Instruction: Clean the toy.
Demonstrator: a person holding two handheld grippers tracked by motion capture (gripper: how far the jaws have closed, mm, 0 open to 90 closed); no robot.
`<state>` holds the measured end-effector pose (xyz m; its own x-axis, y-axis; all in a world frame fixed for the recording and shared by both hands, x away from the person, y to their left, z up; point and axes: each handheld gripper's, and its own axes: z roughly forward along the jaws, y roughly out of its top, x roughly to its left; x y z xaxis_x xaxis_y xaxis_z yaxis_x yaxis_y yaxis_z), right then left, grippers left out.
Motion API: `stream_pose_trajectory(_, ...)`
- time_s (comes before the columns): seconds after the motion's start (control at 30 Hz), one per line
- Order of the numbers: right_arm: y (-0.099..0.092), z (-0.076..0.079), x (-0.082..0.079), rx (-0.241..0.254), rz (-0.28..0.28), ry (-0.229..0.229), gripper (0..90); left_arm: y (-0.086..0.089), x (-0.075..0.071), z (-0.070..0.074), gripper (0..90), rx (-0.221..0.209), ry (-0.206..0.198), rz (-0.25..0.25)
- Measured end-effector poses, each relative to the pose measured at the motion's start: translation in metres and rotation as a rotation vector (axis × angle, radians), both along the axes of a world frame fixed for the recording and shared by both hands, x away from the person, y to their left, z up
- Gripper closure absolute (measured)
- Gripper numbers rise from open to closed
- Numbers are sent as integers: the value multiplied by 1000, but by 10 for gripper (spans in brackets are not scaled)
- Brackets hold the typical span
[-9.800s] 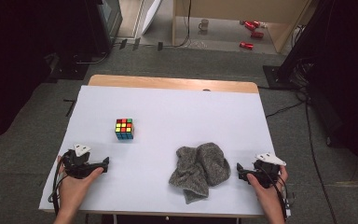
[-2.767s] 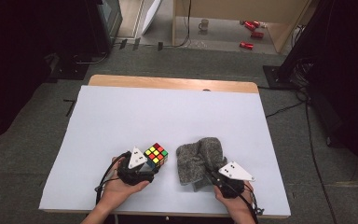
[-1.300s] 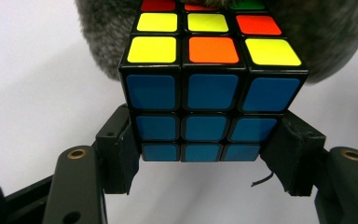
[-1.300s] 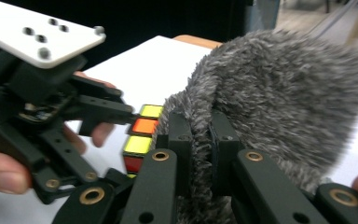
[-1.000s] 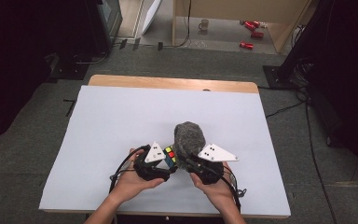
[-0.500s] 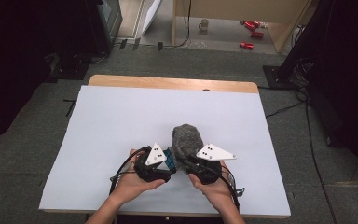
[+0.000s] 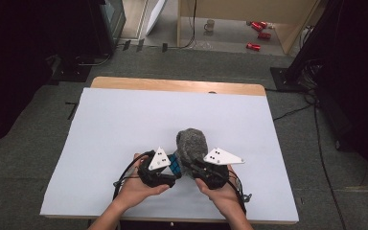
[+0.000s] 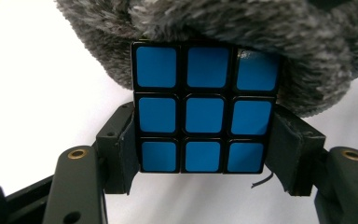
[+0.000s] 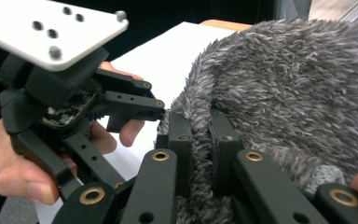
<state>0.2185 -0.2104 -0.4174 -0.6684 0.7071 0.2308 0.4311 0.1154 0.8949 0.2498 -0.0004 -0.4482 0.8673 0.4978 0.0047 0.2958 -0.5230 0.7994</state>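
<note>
1. A multicoloured plastic puzzle cube [image 8: 204, 109], its all-blue face turned to the left gripper view, was held clamped between the pads of the left hand-held gripper [image 7: 159, 168], just above the near middle of the white-covered table [image 7: 124, 120].
2. A fluffy grey fleece cloth [image 7: 190, 143] was pinched in a fold by the right hand-held gripper [image 9: 199, 140], whose jaws were closed tight on the pile, and was draped against the cube's top and far side.
3. The cube was judged stiff, light and smooth-sided; opposite flat faces were seen as the safest hold, since a corner grip could twist a layer or slip.
4. The cloth was judged soft, limp and light; a bunched fold offered the firmest purchase, and a thin edge might pull free.
</note>
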Motion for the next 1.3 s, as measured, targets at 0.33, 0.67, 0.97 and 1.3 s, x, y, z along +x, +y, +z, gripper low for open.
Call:
stream_pose_trajectory(0.33,-19,-5,9,32,-48,35,831,5,-2,6,351,-30,-22,-19)
stream_pose_trajectory(0.67,-18,0,5,53,-40,18,830,1,-9,9,351,-33,-44,-65)
stream_pose_trajectory(0.97,-27,-7,10,68,-71,45,829,10,-6,14,351,-64,-46,-51)
stream_pose_trajectory(1.3,-18,2,4,71,-18,30,826,0,-11,8,352,-30,-42,-91)
